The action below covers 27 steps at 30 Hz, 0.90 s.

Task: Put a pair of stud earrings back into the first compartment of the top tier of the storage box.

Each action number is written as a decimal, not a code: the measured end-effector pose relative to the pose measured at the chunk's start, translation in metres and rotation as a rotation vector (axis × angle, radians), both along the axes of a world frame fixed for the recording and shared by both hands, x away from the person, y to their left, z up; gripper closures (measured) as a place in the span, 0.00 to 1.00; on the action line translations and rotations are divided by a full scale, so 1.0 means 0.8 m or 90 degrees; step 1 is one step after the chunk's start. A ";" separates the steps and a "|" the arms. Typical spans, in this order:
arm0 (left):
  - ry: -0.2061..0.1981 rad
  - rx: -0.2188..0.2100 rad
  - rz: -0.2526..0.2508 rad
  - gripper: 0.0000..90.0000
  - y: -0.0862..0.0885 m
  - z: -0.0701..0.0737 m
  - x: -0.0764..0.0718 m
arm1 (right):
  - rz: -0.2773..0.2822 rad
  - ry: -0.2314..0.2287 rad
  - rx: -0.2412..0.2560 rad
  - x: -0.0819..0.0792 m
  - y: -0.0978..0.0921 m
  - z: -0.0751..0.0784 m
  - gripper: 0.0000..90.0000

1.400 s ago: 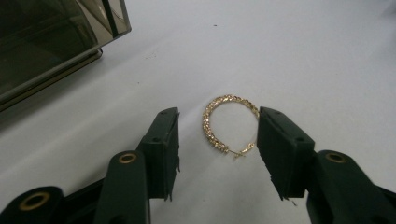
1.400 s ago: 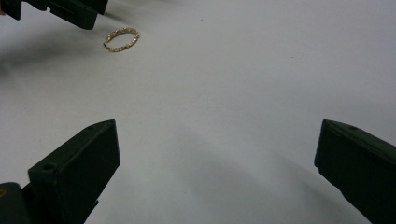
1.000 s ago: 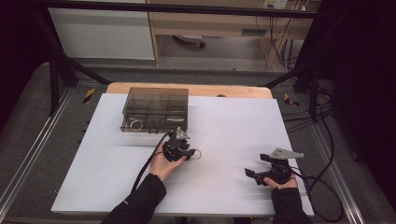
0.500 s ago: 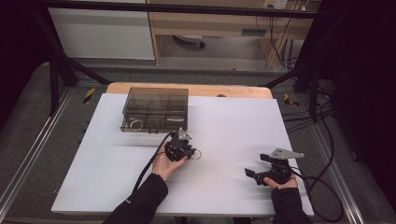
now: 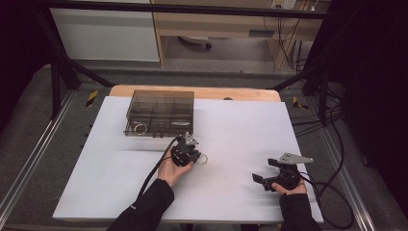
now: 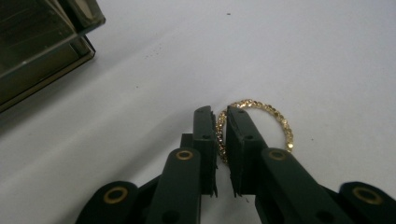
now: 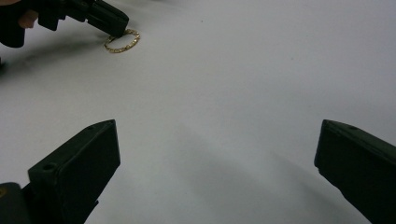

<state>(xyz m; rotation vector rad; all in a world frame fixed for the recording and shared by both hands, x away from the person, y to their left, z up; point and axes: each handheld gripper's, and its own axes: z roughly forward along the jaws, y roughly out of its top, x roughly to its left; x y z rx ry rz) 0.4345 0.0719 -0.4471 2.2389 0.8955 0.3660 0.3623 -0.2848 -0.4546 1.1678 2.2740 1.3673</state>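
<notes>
Gold bracelet [image 6: 261, 122] lies flat on the white table [image 5: 240, 130], mid-table, near the front right corner of the smoky plastic organizer box [image 5: 160, 113]. Left gripper [image 6: 221, 122] jaws pinched narrow on the bracelet's near edge. Right gripper [image 7: 215, 154] jaws wide apart, holding nothing, well apart from it.

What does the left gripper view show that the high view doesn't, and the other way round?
Left gripper view: the left tool's jaws pinch one side of the gold ring, whose beaded links are plain. High view: a second ring inside the box, and the right tool apart near the sheet's right edge. Both: ring, box corner, white sheet.
</notes>
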 end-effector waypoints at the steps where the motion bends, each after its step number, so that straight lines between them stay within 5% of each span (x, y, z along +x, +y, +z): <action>1: 0.001 0.000 0.002 0.94 -0.001 0.000 0.000 | 0.000 0.000 0.000 0.000 0.000 0.000 0.01; 15: -0.003 0.006 0.000 0.95 -0.001 0.000 0.000 | 0.000 0.000 0.000 0.000 0.000 0.000 0.01; 27: -0.003 -0.015 0.005 0.96 0.004 0.010 -0.004 | 0.001 0.001 0.000 0.000 0.000 0.000 0.01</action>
